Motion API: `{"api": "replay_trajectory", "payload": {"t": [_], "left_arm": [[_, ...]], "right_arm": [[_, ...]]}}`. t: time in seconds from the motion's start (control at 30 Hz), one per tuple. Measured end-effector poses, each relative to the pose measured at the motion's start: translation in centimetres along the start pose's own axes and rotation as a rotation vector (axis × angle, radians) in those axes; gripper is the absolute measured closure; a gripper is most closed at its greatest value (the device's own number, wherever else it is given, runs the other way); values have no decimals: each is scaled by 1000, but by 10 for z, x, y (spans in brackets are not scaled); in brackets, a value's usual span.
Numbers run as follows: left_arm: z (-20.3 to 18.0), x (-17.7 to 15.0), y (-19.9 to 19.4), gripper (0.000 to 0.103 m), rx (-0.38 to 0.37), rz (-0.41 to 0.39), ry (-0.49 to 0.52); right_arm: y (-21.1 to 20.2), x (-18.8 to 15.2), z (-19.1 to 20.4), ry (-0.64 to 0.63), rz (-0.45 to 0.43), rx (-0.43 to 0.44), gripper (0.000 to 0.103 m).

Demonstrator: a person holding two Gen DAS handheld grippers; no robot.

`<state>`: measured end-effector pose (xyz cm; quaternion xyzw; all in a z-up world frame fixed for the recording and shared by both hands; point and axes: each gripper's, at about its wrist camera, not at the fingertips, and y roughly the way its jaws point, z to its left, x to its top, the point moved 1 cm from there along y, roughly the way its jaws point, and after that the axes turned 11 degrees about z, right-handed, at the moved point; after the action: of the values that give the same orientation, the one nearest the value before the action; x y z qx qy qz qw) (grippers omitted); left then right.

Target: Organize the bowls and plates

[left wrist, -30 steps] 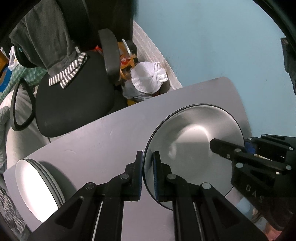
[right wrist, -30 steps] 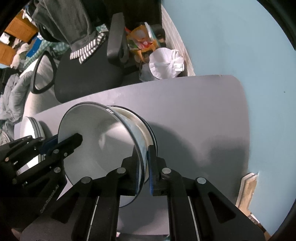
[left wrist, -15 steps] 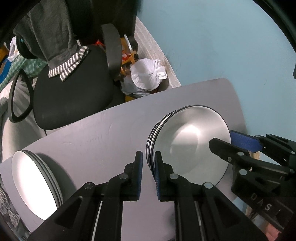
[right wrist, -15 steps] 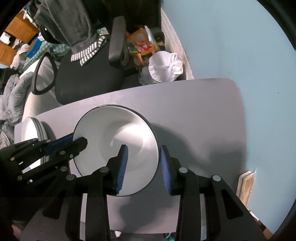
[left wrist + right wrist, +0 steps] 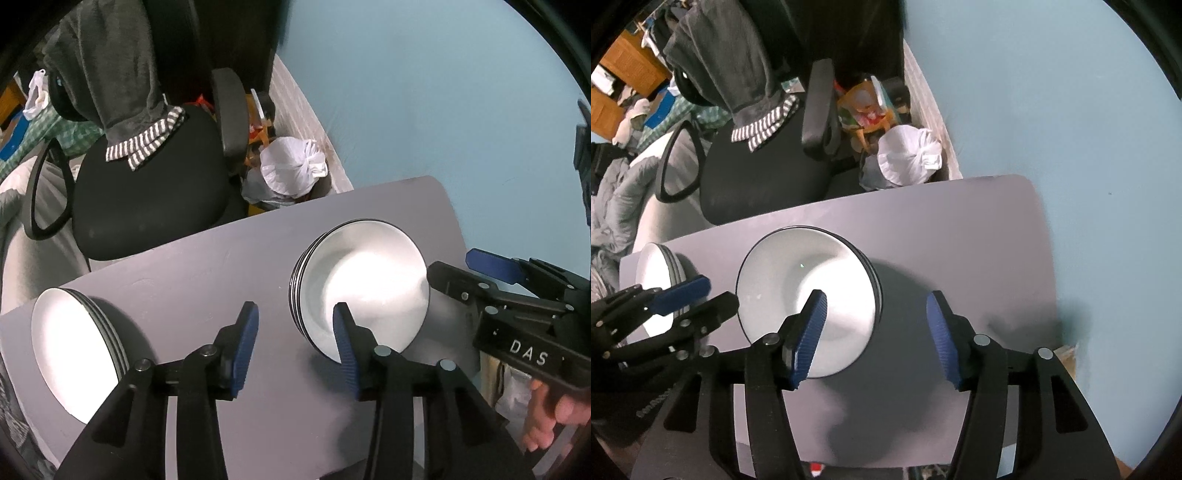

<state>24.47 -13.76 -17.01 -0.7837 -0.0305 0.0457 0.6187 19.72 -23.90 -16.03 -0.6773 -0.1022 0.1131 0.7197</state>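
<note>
Left gripper [image 5: 295, 334] and right gripper [image 5: 875, 325]: jaws opening, empty, above bowl stack [image 5: 364, 280] at frame centre; plate stack [image 5: 70, 350] lower left on grey table [image 5: 192, 273].

Left gripper [image 5: 295, 347] and right gripper [image 5: 877, 332], pointed steeply down, fingers opening, empty

Clutter behind the grey table [image 5: 177, 291]
Black office chair [image 5: 147, 192] at eleven o'clock; tied white bag [image 5: 291, 170] at twelve.
</note>
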Motion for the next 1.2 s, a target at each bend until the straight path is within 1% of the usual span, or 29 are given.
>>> {"api": "replay_trajectory", "payload": {"t": [0.13,0.17,0.2,0.3,0.57,0.67,0.8,0.93,0.97,1.07,1.2], "left_arm": [[1,-6,-10,60,-26,-15,-11],[2,-7,-12,57,-30,-17,-15],[2,-9,-15,56,-36,-24,-21],[2,-11,-18,56,-48,-31,-32],[5,-18,-17,55,-68,-7,-39],[9,-20,-14,53,-74,4,-50],[13,-22,-13,49,-76,4,-69],[15,-21,-11,49,-81,7,-77],[15,-21,-11,48,-85,9,-78],[16,-19,-11,41,-118,13,-83],[17,-17,-7,41,-144,27,-88]], "right_arm": [[-5,-6,-4,1,-11,-15,46],[-7,-7,-5,-2,-14,-17,45],[-9,-9,-5,-6,-17,-17,45],[-16,-13,-6,-22,-30,-24,45],[-24,-19,-7,-50,-41,-41,43],[-23,-20,-9,-55,-33,-47,43],[-20,-21,-12,-56,-15,-39,43],[-19,-23,-14,-55,-6,-42,43],[-20,-23,-15,-55,-3,-40,43],[-19,-22,-16,-53,1,-23,43],[-13,-18,-20,-52,24,-3,43]]}}
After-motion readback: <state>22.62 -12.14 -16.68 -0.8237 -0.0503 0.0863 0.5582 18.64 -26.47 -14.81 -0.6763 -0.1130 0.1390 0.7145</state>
